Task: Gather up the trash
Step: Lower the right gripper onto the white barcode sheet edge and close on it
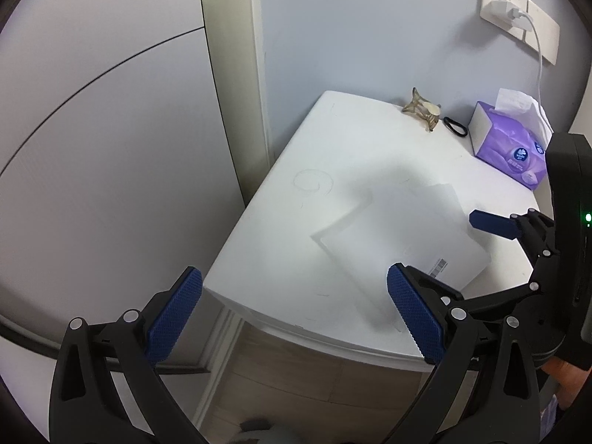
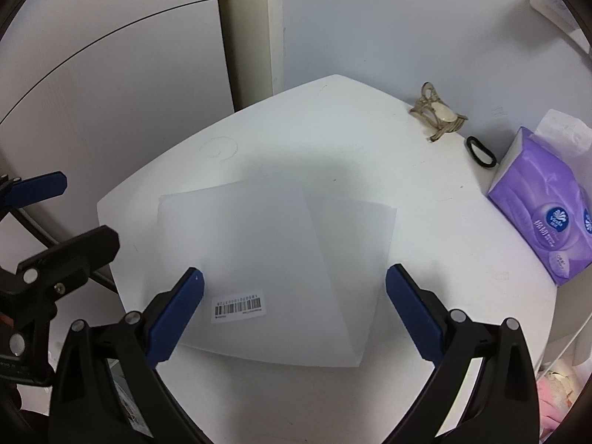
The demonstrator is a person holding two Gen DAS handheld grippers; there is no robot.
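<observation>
We're hovering both grippers, left gripper [image 1: 294, 312] and right gripper [image 2: 294, 312], jaws wide apart, gripping nothing. The frosted plastic bag [image 2: 273, 259] is lying flat on the white table [image 2: 444, 259], tissue pack [image 2: 547, 207] sitting nearby.

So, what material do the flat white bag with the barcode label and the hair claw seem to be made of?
The flat white bag looks like thin frosted plastic film, matte: an overlapping layer shows through it. It could also be stiff paper. The hair claw looks like translucent amber plastic with a pale glossy inlay; metal is possible.
</observation>
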